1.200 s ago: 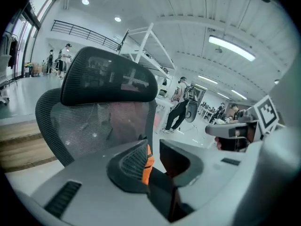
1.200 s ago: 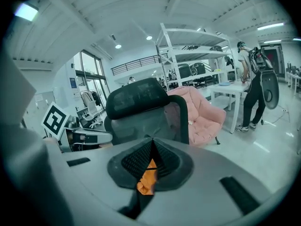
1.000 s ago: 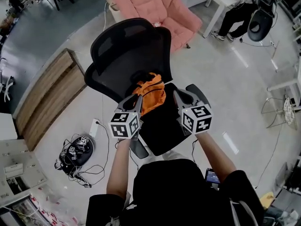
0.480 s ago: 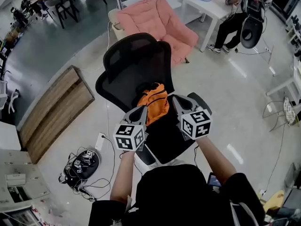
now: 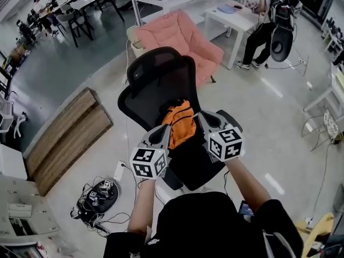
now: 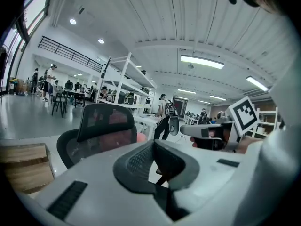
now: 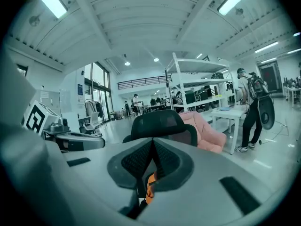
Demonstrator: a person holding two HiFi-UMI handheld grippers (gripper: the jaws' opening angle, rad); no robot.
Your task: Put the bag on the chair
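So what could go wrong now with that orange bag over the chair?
The right gripper pinches only a thin edge of the orange bag, so it might slip out. The left gripper is shut, but little shows between its jaws; it may have missed the fabric. The bag could then slump sideways off the black chair.

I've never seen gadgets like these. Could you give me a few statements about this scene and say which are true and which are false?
1. The orange bag is over the black mesh office chair's seat. True.
2. The right gripper is wide open. False: its jaws are pinched shut on the bag.
3. A pink armchair stands behind the office chair. True.
4. The wooden platform lies on the person's right. False: it is on the left.
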